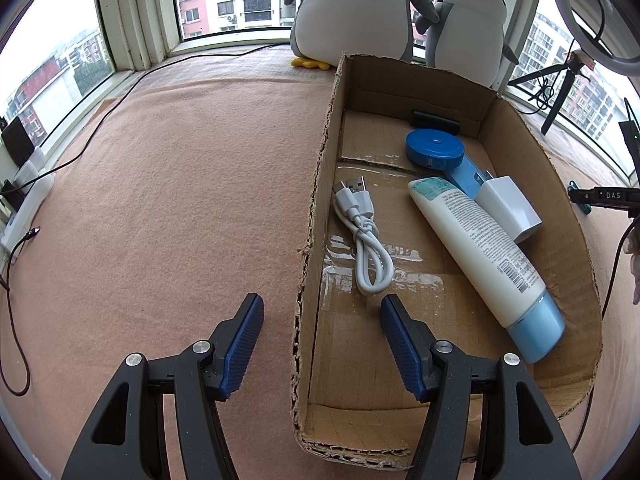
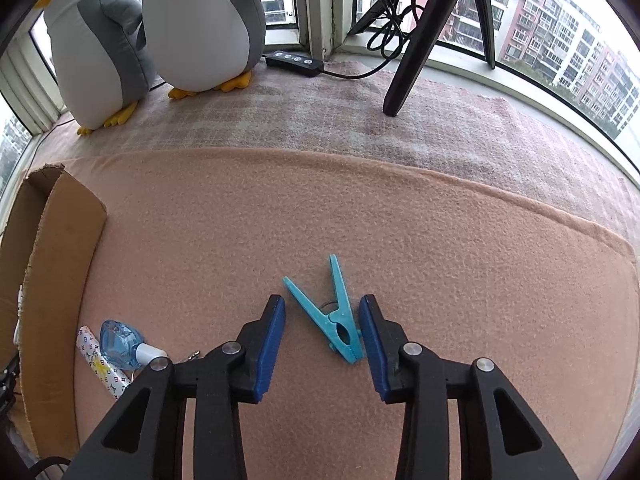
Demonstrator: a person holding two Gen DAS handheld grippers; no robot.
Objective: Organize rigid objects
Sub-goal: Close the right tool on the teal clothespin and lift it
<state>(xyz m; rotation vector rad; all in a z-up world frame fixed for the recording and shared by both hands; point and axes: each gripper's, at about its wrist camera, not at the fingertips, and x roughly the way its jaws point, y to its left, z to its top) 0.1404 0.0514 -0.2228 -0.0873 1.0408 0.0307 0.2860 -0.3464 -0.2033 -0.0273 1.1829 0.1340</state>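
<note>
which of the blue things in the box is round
The tape measure, a flat blue disc near the box's far end. The tube's blue cap is a cylinder lying on its side, and the blue piece under the white charger is flat and straight.

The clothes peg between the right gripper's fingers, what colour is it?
Turquoise blue clothes peg; the right wrist view shows it best.

Large penguin (image 1: 354, 8): head cut off by the top edge.
Blue strip (image 1: 466, 174): ends hidden under tape measure (image 1: 434, 148) and charger (image 1: 508, 206).
Tube (image 1: 480, 256) print: too small to read.
Patterned stick (image 2: 102, 362): partly hidden, lower left.
</note>
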